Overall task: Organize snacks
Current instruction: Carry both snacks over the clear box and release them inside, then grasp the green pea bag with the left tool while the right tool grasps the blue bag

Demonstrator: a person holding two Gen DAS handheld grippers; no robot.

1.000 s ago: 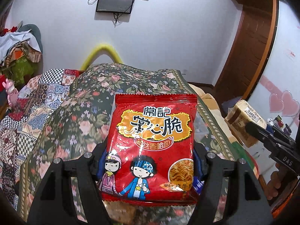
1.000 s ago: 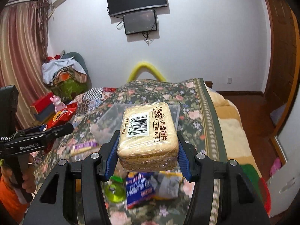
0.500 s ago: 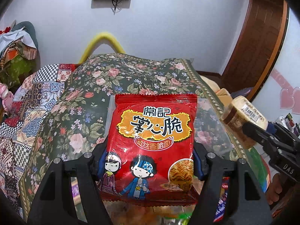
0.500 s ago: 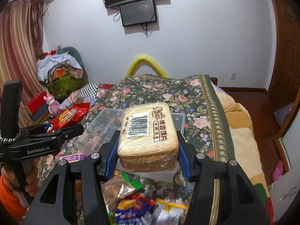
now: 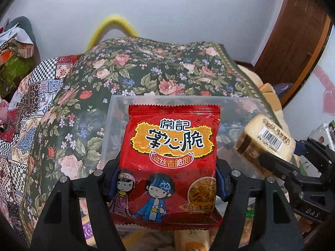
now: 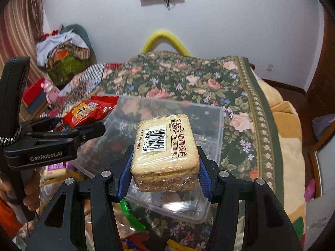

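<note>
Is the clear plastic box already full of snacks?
No, the clear plastic box looks empty, and the wrapped pack of toasted bread slices is held above it by the right gripper.

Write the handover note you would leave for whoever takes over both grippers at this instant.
Left gripper: shut on the red crispy-noodle packet, held over the clear plastic box.
Right gripper: shut on the wrapped toasted bun slices, also over the box.
Box: on the floral bedspread, nothing visible inside.
Done: both snacks picked up.
Left: put both in the box, then sort the loose snack packets in front of it.
</note>
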